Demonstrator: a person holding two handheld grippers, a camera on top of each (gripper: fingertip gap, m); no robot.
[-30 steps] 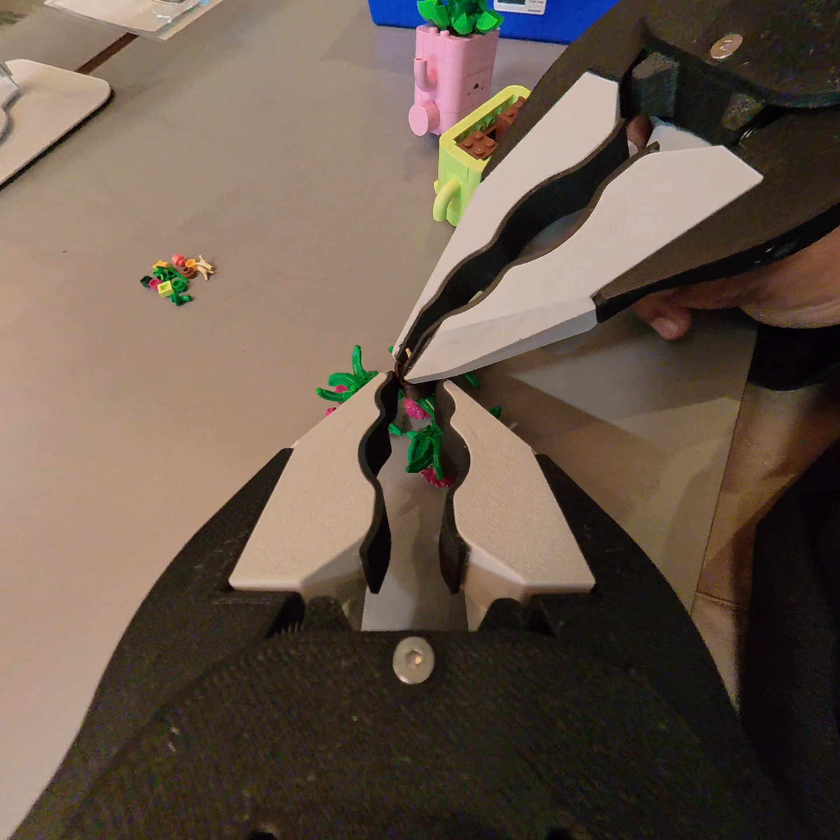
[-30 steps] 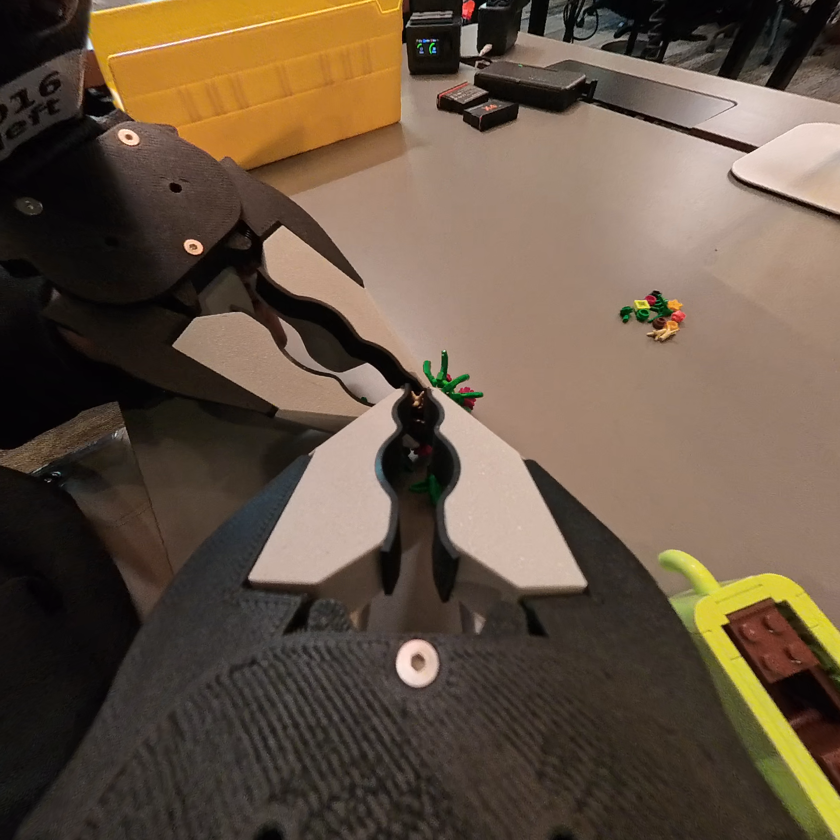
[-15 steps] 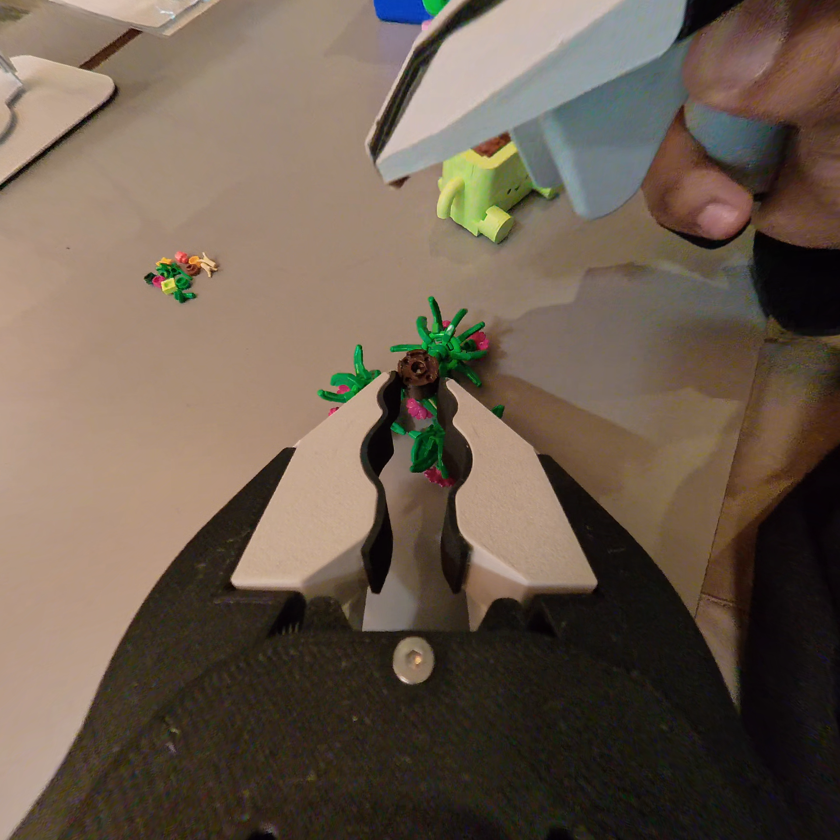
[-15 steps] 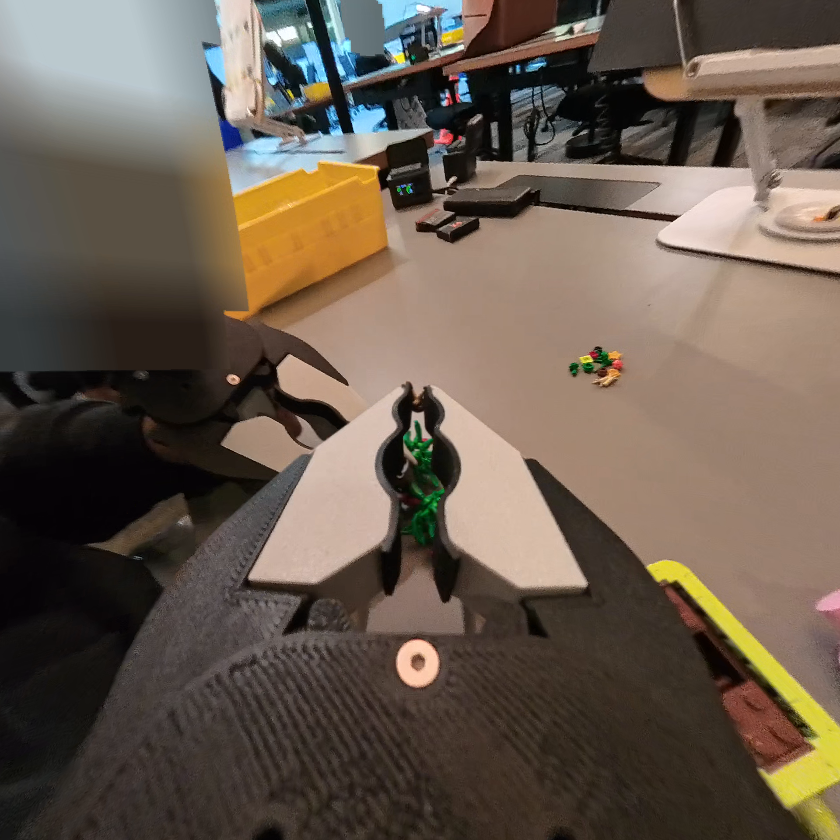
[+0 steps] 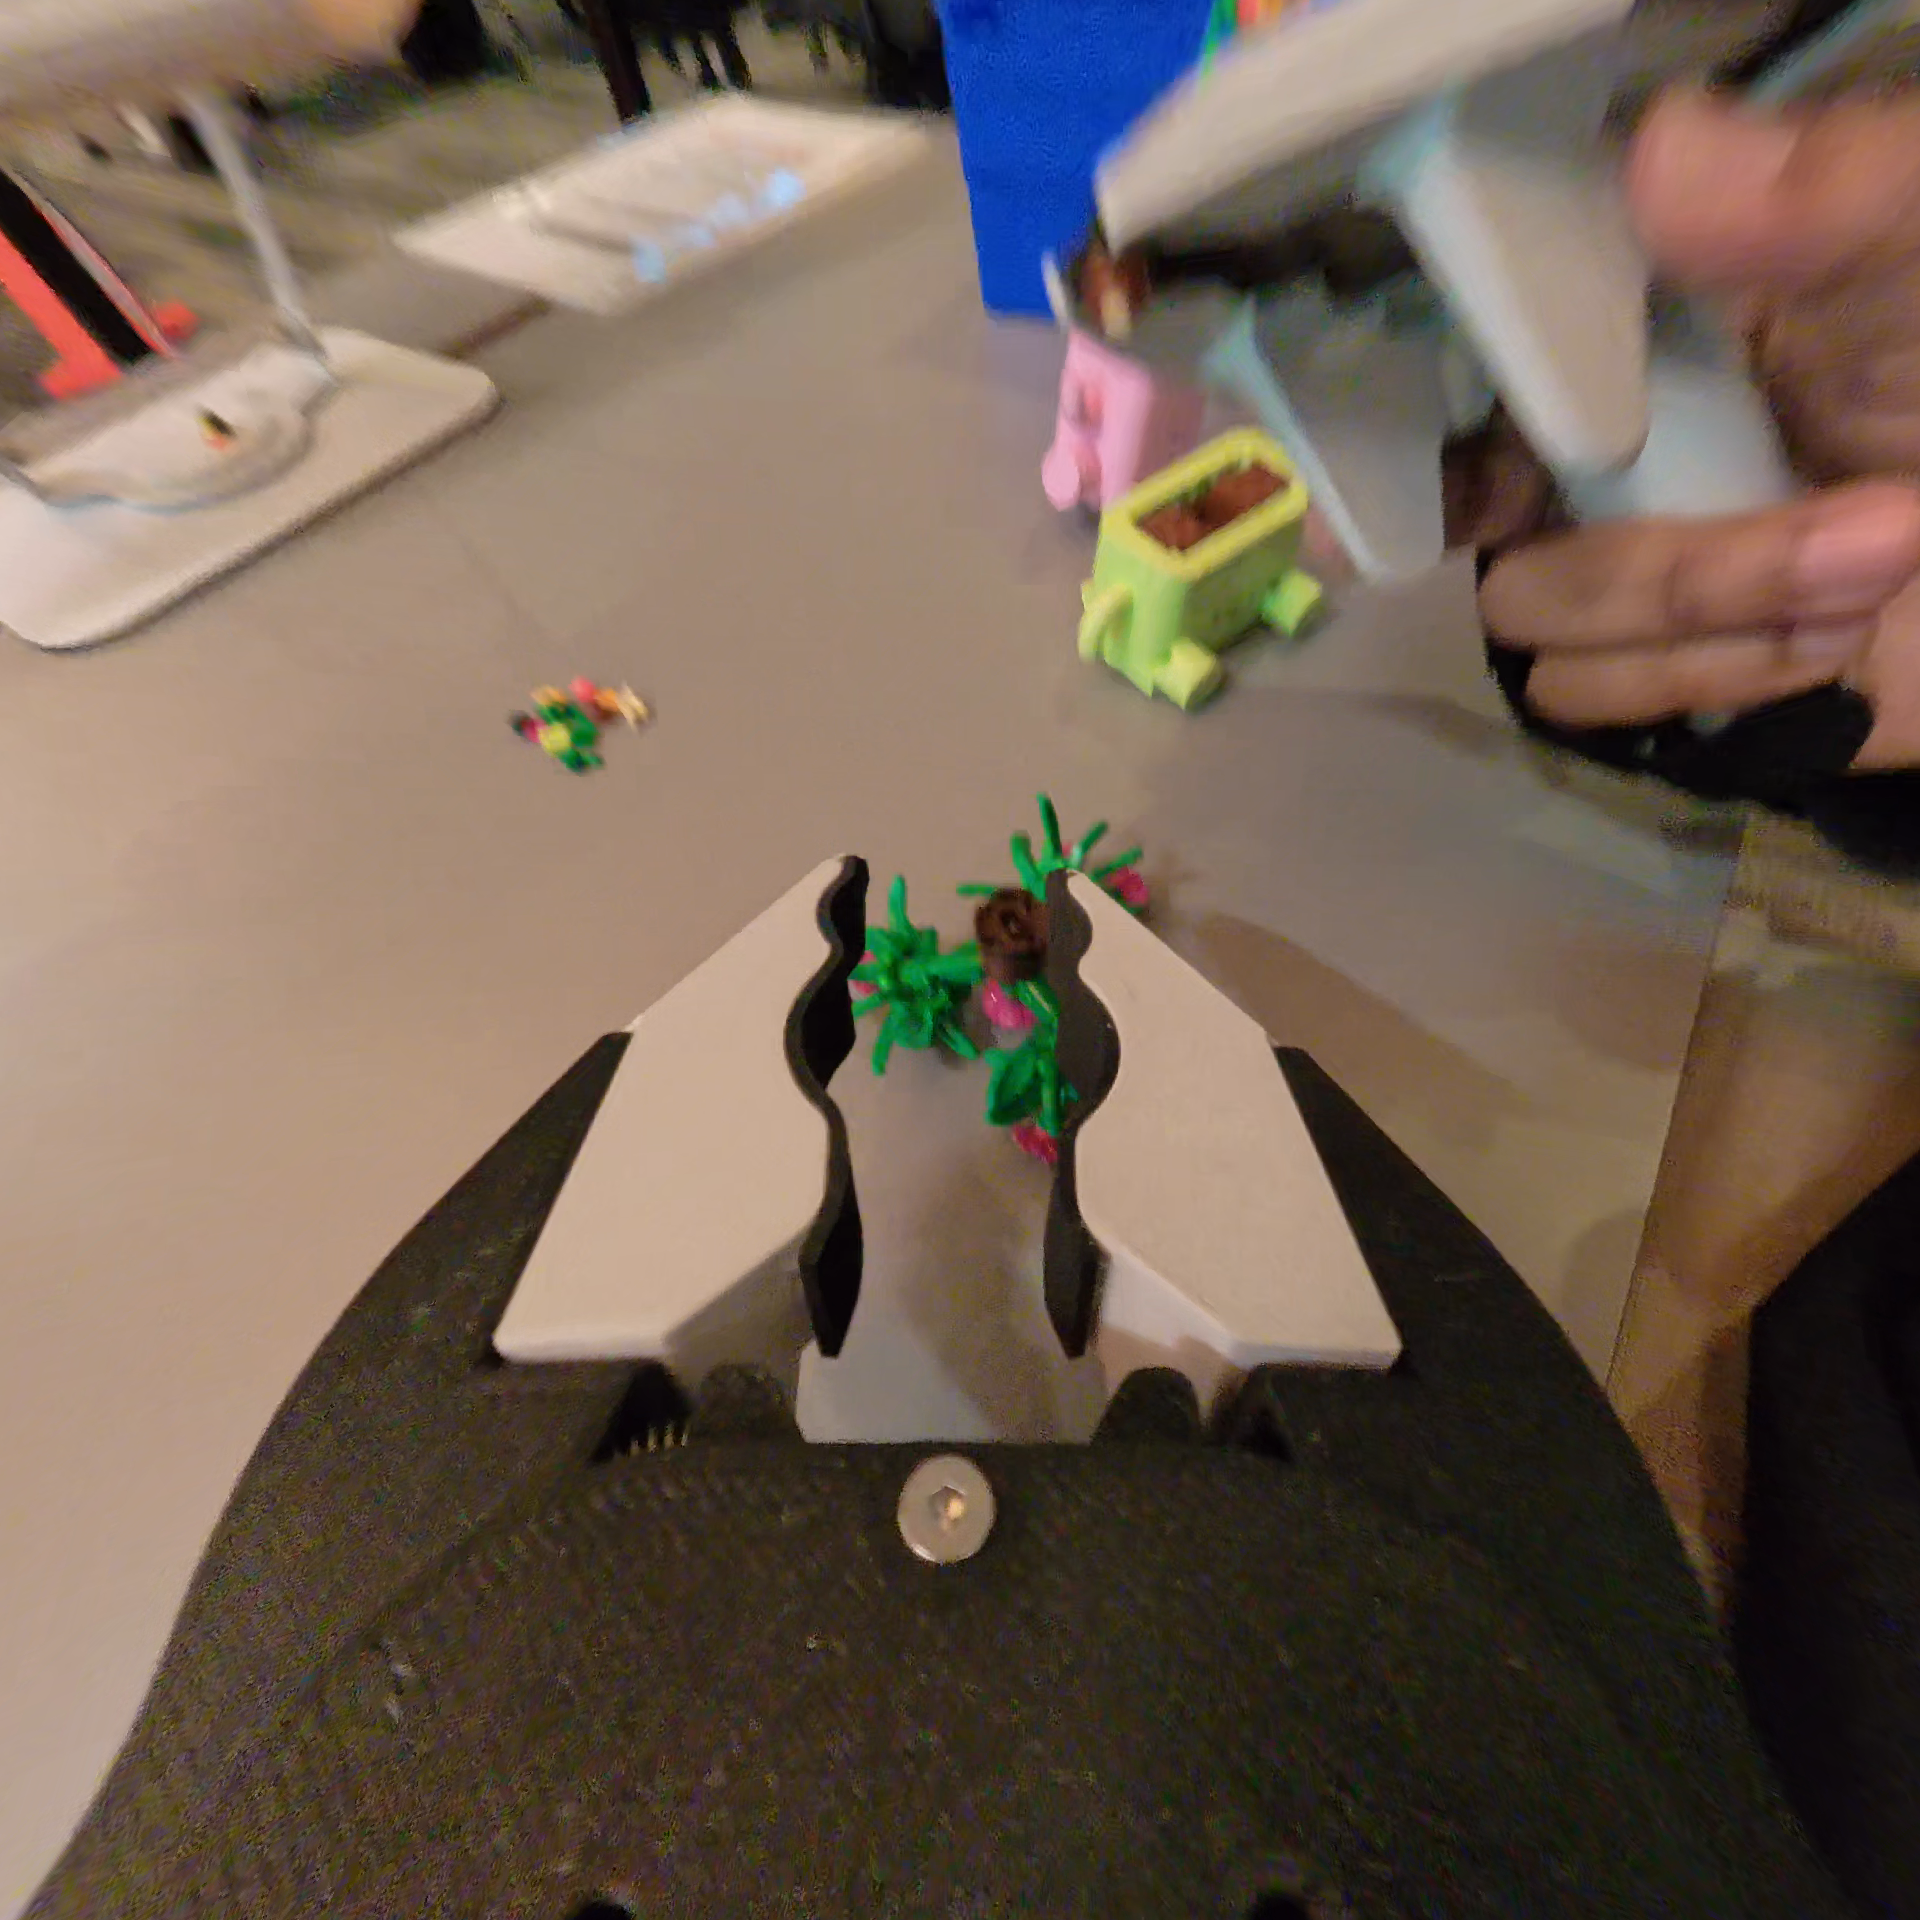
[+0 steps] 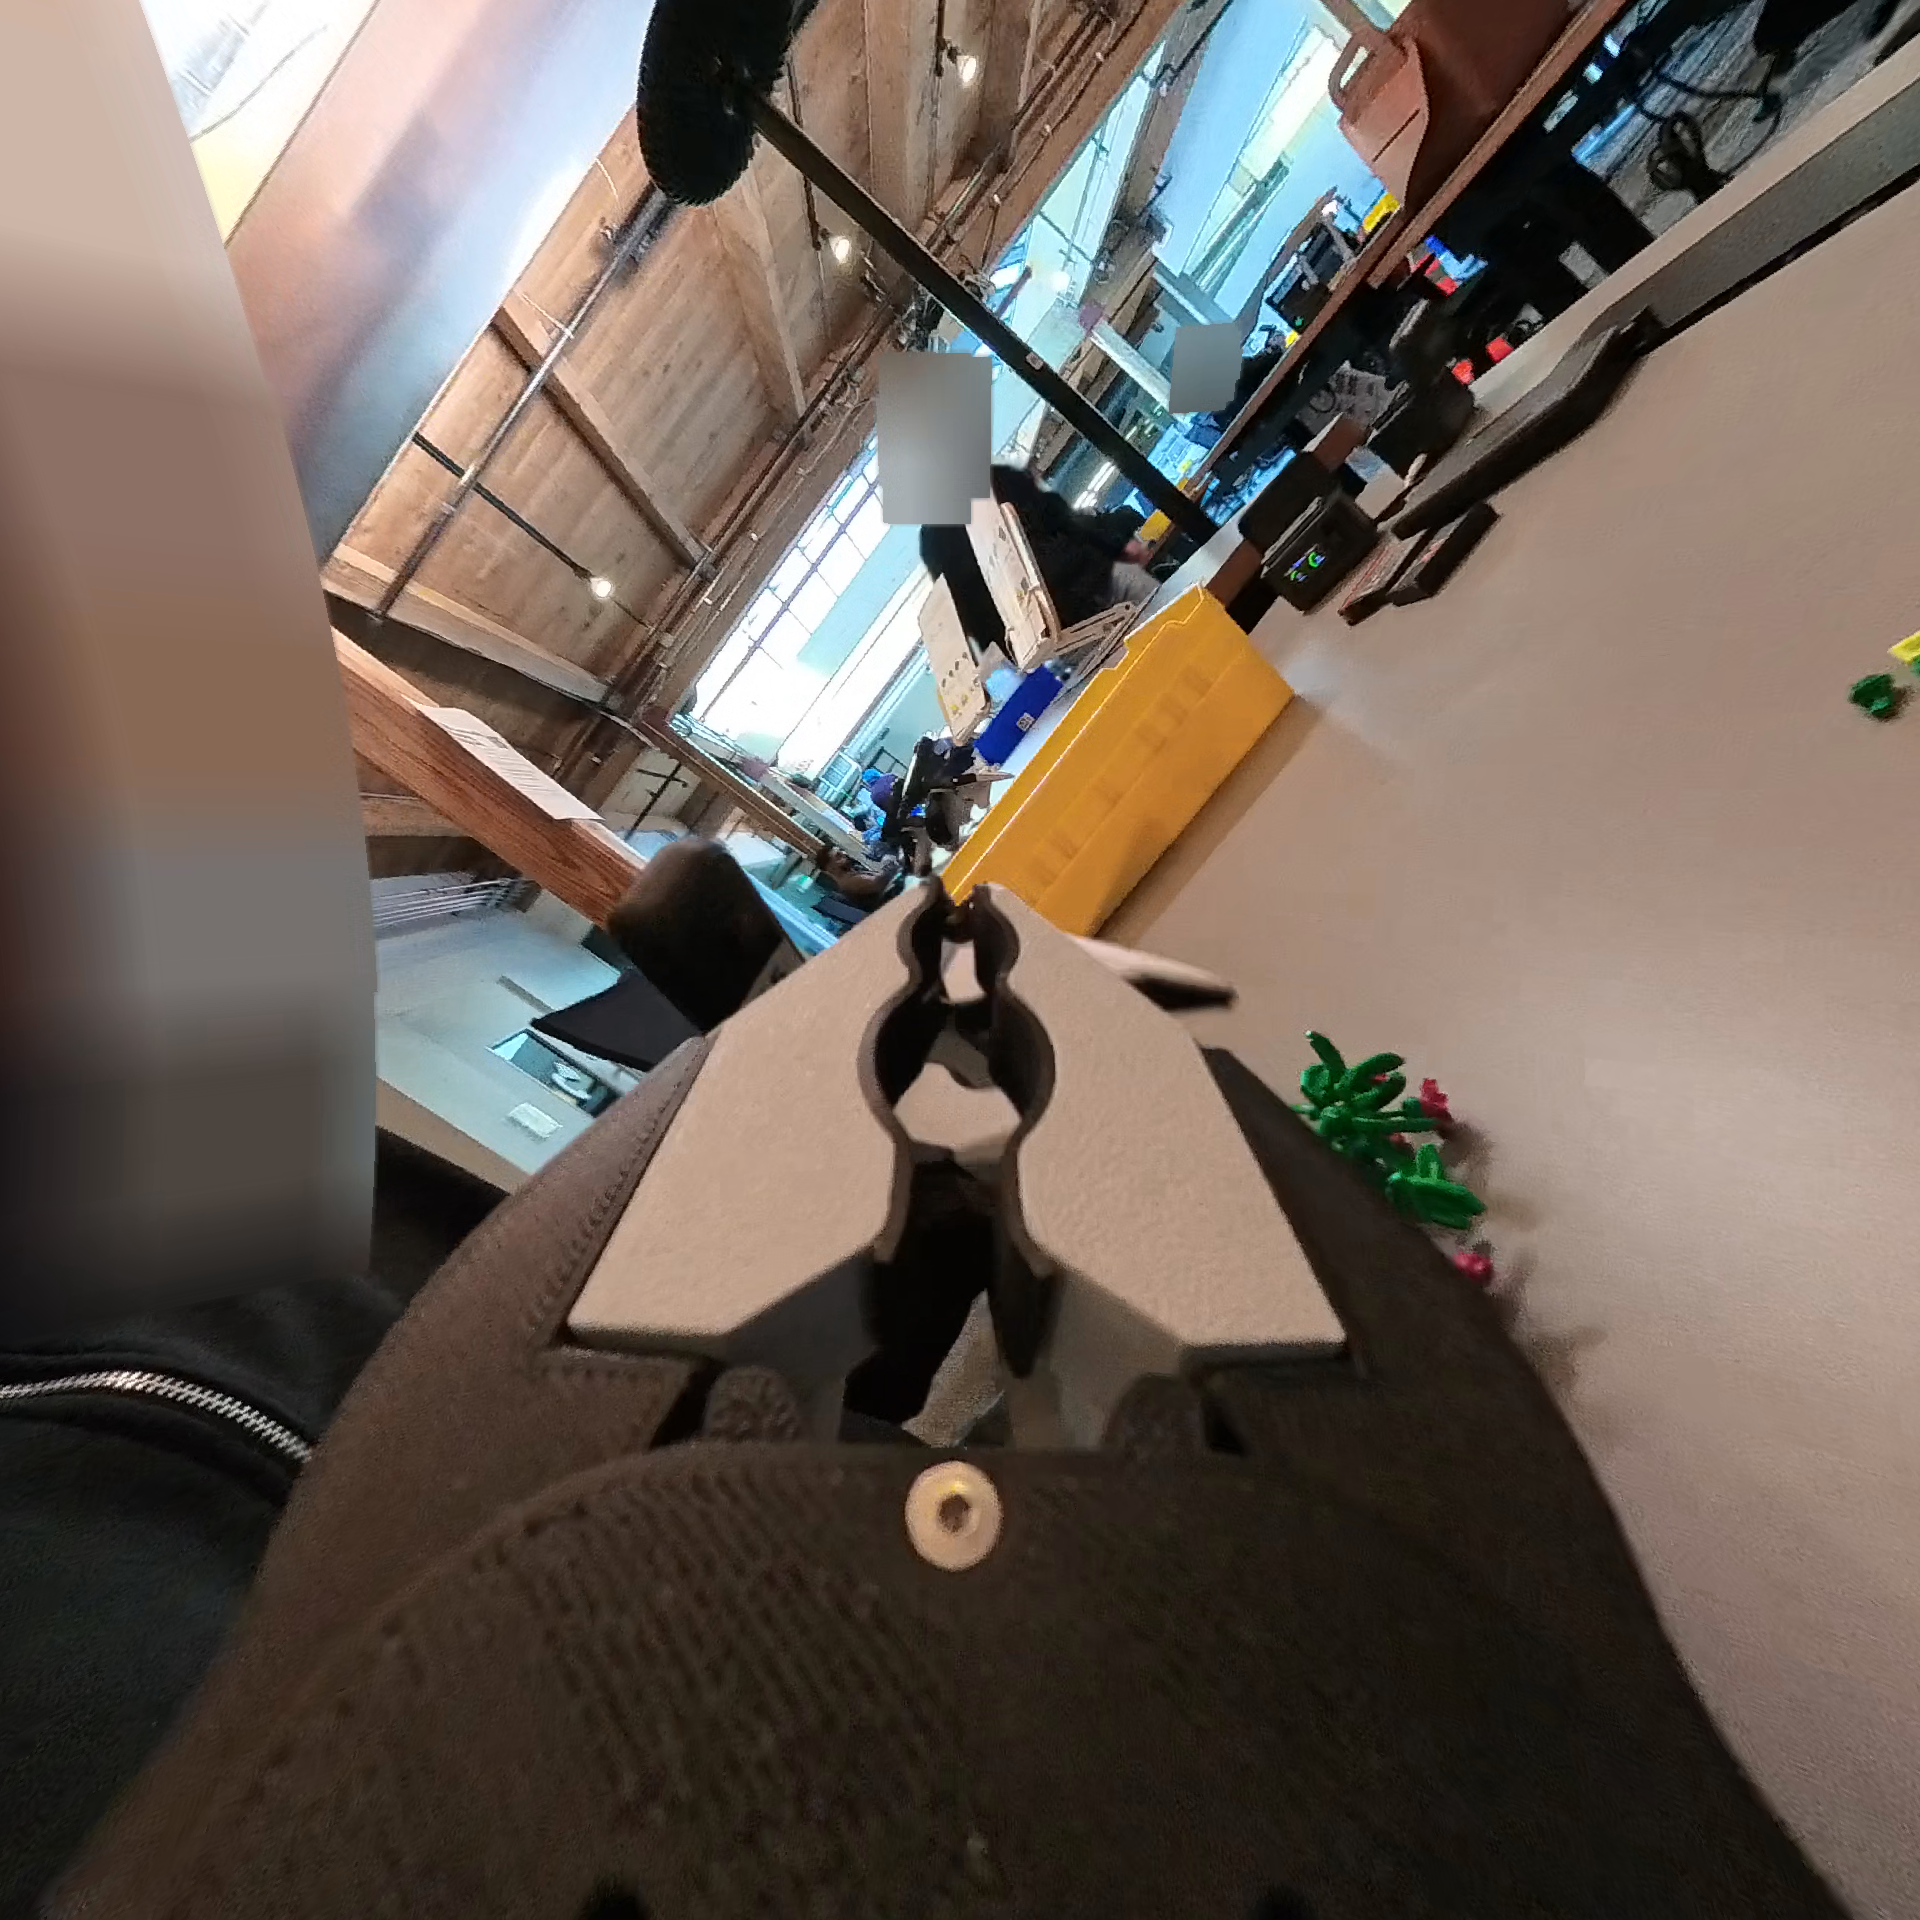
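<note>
The left gripper [image 5: 956, 883] is held spread over the green plant pieces [image 5: 914, 982], gripping nothing; the brown stud [image 5: 1010, 928] rests against one finger. The right gripper [image 6: 961, 907], raised and tilted, is nearly closed; its contents cannot be told.

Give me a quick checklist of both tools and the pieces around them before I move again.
1. Left tool open: ok, jaws wide apart, low over the table.
2. Brown round piece centred in the gap: not ok, it sits against one finger's inner edge.
3. Gap free of other parts: not ok, green leaf pieces lie between the fingers.
4. Right tool grip: ok, shut on what seems a small brown piece; blurred.
5. Tools apart: ok, the right tool is raised well above the left.
6. Lime pot upright: ok, standing beyond the leaves.
</note>
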